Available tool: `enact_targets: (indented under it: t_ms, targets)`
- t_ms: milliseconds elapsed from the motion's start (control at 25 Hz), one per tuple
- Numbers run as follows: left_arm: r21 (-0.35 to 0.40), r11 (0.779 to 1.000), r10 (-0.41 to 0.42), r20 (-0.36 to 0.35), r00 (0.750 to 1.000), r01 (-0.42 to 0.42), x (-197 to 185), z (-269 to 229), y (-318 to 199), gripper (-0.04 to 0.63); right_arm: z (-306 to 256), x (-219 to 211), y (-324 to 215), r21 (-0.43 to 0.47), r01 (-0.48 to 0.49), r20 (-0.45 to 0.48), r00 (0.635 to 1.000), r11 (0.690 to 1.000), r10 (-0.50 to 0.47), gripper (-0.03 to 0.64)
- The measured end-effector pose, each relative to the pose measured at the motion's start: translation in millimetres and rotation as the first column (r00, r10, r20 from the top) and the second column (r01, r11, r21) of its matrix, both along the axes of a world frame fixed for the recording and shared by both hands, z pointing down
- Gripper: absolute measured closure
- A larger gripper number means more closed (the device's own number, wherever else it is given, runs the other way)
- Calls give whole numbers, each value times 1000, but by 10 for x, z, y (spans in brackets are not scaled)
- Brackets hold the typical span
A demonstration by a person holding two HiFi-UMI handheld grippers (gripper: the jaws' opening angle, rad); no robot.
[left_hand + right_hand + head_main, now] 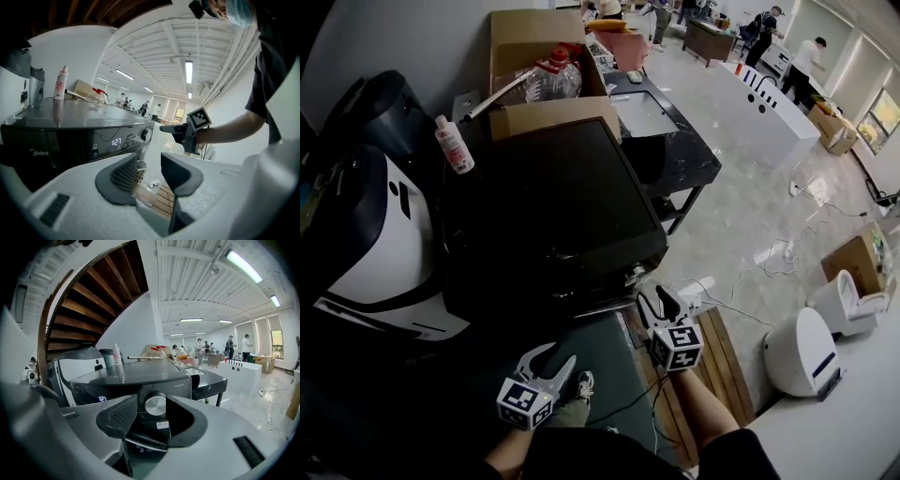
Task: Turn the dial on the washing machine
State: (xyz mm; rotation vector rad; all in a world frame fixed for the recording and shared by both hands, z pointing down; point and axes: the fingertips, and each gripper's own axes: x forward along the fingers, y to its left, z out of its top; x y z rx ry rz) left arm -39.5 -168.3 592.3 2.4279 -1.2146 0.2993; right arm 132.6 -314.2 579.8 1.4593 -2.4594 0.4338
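The black top-loading washing machine (pixel 544 216) fills the middle of the head view. Its silver dial (pixel 155 405) sits on the front panel at the right corner, beside a lit display (pixel 116 141). My right gripper (pixel 656 300) is level with that corner, jaws open. In the right gripper view the dial shows straight ahead between the right gripper's (pixel 151 420) pads, untouched. From the left gripper view, the right gripper's tips (pixel 165 128) stand a short gap to the right of the dial (pixel 146 134). My left gripper (pixel 558 361) hangs lower and nearer me, open and holding nothing (pixel 149 173).
A pink-white spray bottle (pixel 453 143) stands on the machine's back left. Behind are a cardboard box (pixel 539 42) with a plastic jug (pixel 558 77) and a black table (pixel 675 155). White appliances stand at left (pixel 370 253) and right (pixel 802 352). A wooden pallet (pixel 722 361) lies underfoot.
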Motion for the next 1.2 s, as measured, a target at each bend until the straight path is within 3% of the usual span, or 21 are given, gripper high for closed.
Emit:
enact_targets:
  t_ms: [360,600,920,1200]
  targets:
    - [72,994,-87,19,996,85,-159,-298,384,482,-343,-7,747,40,20,4,1000,999,-20,551]
    - [115,990,-90,26,996,87,-94,-483,752,509,-633,-24,1311,76,28,36,999,997,-31,614]
    - [169,980,-109,41,993,100,10,-671,1247,572,-872,-9,2000,100,53,83,995,994,-62,615]
    - [176,979,-116,64,991,104,56,-717,1643,586,-946,171,2545,94,25,131,991,995,-37,615]
